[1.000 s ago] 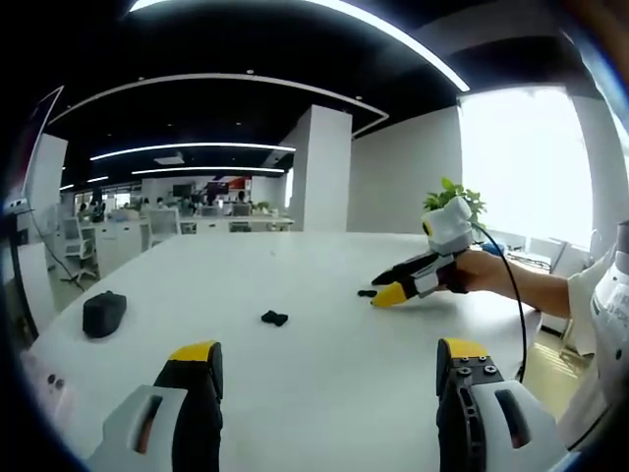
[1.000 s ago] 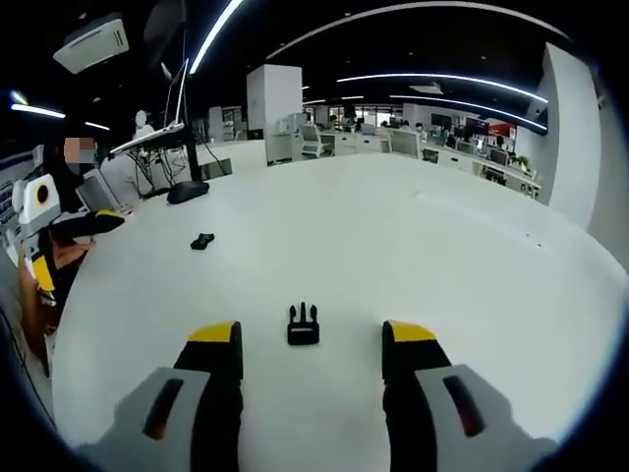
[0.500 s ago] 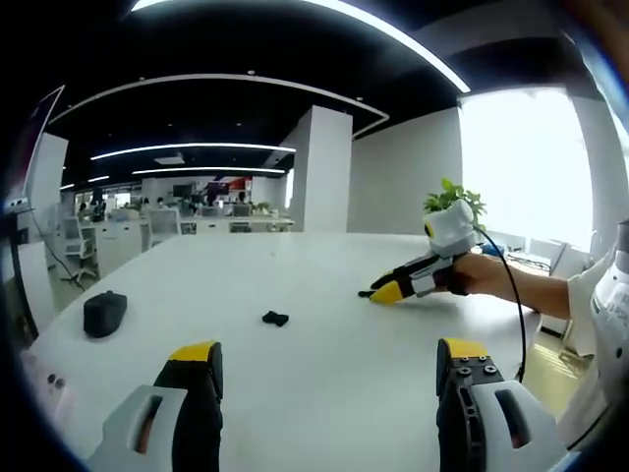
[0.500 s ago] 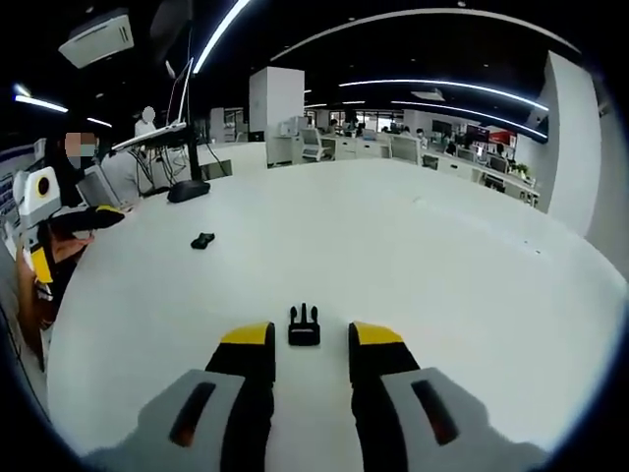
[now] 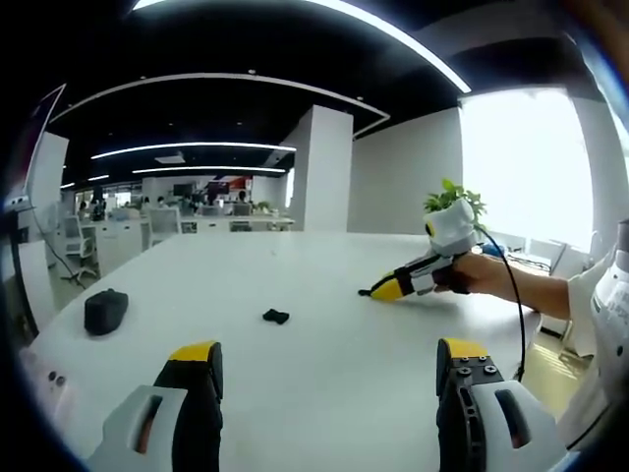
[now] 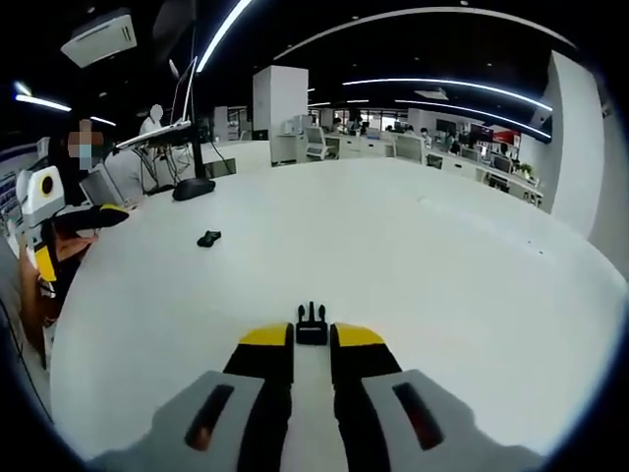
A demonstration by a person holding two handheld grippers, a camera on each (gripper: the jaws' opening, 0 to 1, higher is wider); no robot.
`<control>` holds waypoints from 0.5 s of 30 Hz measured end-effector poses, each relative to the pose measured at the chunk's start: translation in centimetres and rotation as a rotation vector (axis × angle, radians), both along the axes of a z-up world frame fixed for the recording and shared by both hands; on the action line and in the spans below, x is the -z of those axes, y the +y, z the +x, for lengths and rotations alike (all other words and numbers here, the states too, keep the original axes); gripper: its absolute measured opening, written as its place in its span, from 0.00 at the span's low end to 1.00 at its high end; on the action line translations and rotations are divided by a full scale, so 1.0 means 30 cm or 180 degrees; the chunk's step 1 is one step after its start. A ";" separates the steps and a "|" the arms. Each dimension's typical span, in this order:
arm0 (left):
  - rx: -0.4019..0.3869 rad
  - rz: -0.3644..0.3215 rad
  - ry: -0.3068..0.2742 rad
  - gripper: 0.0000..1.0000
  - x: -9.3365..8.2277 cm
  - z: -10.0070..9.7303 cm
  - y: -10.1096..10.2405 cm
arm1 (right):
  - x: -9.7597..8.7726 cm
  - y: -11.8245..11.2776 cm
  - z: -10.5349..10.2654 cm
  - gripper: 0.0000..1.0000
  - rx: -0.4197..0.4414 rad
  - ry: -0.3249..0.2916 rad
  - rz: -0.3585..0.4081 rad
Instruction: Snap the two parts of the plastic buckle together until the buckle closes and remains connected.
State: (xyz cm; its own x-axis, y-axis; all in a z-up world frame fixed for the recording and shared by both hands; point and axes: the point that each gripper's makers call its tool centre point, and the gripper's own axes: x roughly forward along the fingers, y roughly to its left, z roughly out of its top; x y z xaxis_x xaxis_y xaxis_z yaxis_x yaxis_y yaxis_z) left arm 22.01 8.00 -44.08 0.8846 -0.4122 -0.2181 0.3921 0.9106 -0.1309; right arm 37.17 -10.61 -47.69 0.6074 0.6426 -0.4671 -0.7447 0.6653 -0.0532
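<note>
Right gripper (image 6: 312, 339): my jaws stand nearly together now, clamped on the pronged buckle half (image 6: 312, 330), which sits between the yellow tips with its prongs pointing away from me. A second ago these jaws were wide apart with the piece lying loose on the tabletop (image 6: 413, 246) between them; half a second ago they were partway in. So the grasp on this half has just been made, or is at its last squeeze. I cannot tell whether the piece has left the surface.

Left gripper (image 5: 329, 359): jaws wide apart, holding nothing, hovering over the tabletop; this view has hardly shifted across the second. In it the right gripper's yellow tips sit low on the tabletop at the far right, pressed together.

The other buckle half (image 5: 276, 317) lies loose, ahead of my left jaws and well apart from the right gripper. In the right gripper view it is the small dark piece (image 6: 208, 238) off to the left. A dark mouse-like object (image 5: 105, 311) rests farther left.

Judgement: one half secured, the second not yet picked up. The left gripper's turn comes next, then the mating.
</note>
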 end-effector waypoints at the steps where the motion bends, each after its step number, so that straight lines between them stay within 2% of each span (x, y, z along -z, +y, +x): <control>1: -0.0003 -0.0002 0.0001 0.91 -0.001 0.000 0.004 | 0.000 0.001 0.000 0.13 -0.0002 0.0003 0.0004; 15: -0.0007 -0.0004 -0.0007 0.91 0.001 -0.010 -0.001 | -0.002 0.008 -0.018 0.11 -0.0084 0.0028 0.0003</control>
State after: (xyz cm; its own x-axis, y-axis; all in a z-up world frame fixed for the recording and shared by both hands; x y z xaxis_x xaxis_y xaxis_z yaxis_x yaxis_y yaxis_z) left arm 21.71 7.98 -44.11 0.8860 -0.4105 -0.2157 0.3903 0.9113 -0.1312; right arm 36.63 -10.36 -47.63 0.5861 0.6586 -0.4719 -0.7624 0.6455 -0.0460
